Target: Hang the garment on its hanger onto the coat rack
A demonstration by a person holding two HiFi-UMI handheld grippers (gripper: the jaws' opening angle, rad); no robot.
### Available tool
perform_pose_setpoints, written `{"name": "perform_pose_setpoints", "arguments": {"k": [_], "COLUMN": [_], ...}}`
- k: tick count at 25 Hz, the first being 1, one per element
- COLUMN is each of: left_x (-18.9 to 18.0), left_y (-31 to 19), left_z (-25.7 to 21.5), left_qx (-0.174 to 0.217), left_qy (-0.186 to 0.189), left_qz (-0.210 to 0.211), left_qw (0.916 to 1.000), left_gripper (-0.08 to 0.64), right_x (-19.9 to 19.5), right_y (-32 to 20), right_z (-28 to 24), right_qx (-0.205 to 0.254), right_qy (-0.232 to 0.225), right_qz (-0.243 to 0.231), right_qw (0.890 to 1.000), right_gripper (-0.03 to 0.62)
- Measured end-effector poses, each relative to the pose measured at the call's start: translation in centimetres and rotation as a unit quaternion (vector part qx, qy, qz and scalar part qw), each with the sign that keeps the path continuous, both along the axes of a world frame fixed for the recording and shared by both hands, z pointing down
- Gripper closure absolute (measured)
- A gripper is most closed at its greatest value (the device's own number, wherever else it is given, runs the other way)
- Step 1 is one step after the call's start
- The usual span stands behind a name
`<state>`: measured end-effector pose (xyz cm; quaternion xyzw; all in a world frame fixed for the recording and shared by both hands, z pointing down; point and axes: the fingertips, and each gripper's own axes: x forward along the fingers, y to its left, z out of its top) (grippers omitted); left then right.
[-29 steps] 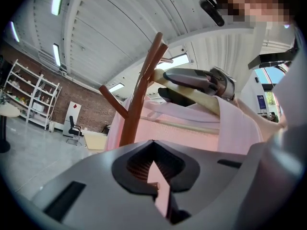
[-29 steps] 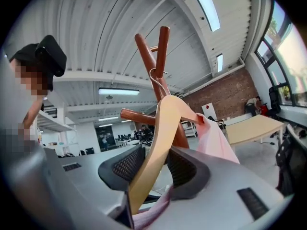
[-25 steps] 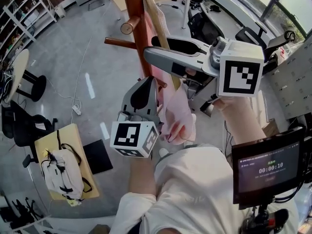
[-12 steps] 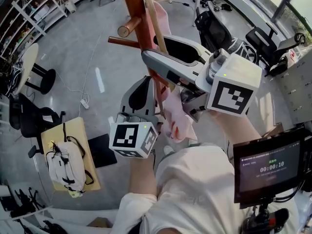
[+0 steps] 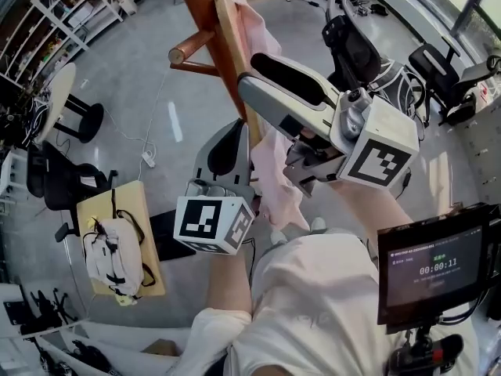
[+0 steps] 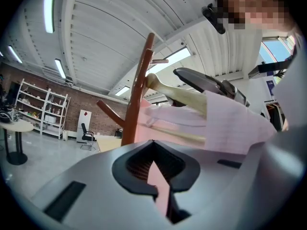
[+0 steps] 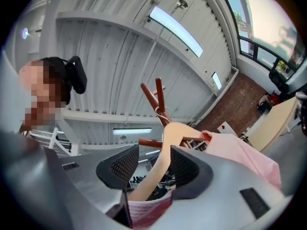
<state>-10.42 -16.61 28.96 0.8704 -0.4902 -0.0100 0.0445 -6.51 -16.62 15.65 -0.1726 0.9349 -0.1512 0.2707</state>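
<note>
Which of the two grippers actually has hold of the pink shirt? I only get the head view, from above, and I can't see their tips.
Observer: The left gripper. Its own view shows its jaws closed on a strip of the pink garment.
Operator: And the other one?
Observer: The right gripper has its jaws apart. The wooden hanger runs between them, with a clear gap on one side.
Operator: Is the hanger on the rack yet?
Observer: The right gripper view shows the metal hook up at the pegs of the coat rack. I can't tell whether it is seated.
</note>
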Motion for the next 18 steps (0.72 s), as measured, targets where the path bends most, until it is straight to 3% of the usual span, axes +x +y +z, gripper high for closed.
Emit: {"name": "perform_pose_setpoints", "arguments": {"k": [2,5,18], "left_x": [0.0,0.1,0.0], "left_y": [0.1,0.0,0.3], "left_z": [-0.3,-0.7,-1.1], "left_qx": [0.002,0.003,-0.001], "left_qy": [0.003,0.009,-0.027], "left_qz": [-0.003,-0.005,-0.031], "left_qw": [1.0000,0.9999,0.9992], "left_gripper": [0.554,0.554,0.554], "right_x": [0.3,0.0,4.0], "right_y": [0.8,1.0,-1.2], "right_z": [-0.5,0.1,4.1], "right_qx": [0.018,0.023,-0.017], "right_qy": [-0.021,-0.005,-0.008], "right_qz": [-0.016,-0.031,-0.018], "right_qw": [1.000,0.999,1.000], "right_gripper": [0.402,0.403,0.403]}}
